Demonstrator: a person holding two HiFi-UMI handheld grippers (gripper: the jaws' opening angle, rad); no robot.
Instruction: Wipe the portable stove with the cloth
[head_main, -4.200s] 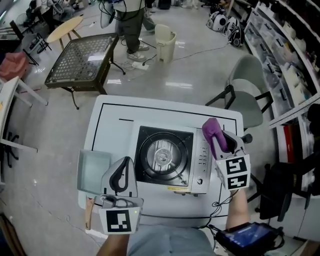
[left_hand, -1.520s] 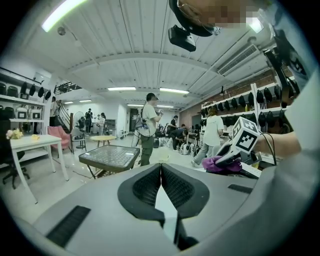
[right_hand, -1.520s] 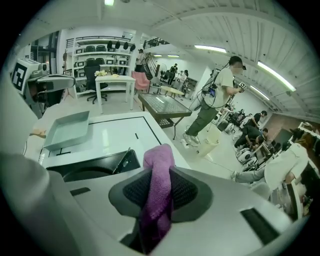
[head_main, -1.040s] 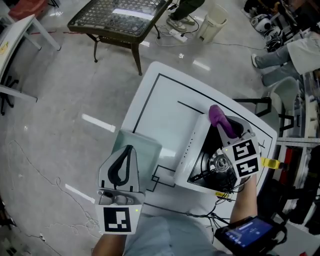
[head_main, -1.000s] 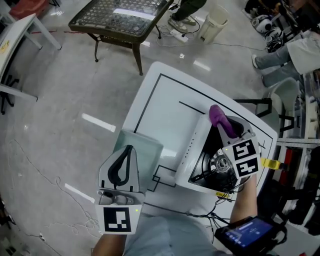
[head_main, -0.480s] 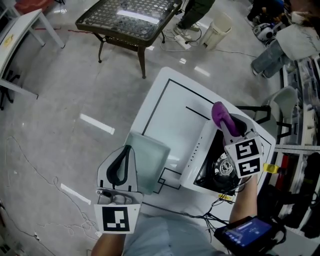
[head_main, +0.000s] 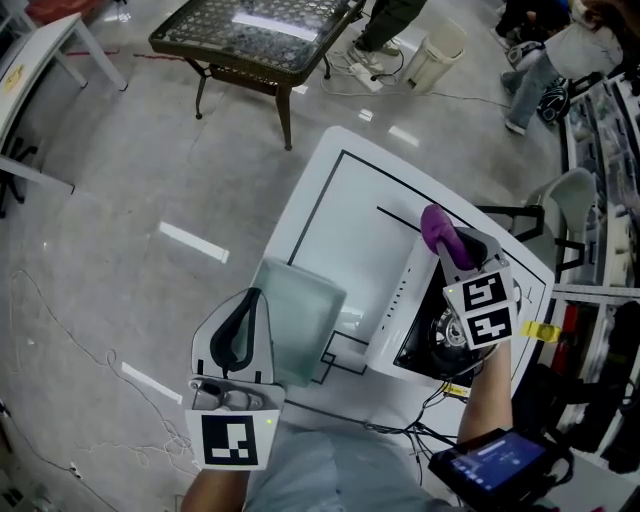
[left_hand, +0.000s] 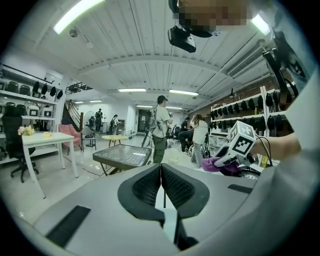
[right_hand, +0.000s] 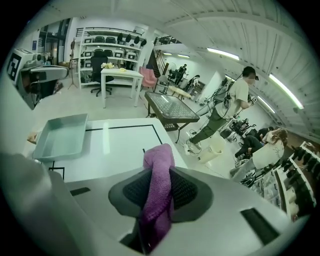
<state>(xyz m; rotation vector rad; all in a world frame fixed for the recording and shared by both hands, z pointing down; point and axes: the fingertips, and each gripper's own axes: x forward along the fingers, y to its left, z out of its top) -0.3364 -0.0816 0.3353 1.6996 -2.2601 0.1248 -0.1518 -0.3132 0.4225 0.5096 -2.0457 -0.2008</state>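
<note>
While aloft, cloth inside right tool

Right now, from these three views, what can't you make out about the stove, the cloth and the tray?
- Burner of the stove: head view, mostly covered by the right tongs and their marker cube.
- Whether the cloth touches the stove: head view, the tongs block it; right gripper view shows no stove.
- Near corner of the tray: head view, behind the left tongs.
- Markings on the stove's side: head view, too small.
</note>
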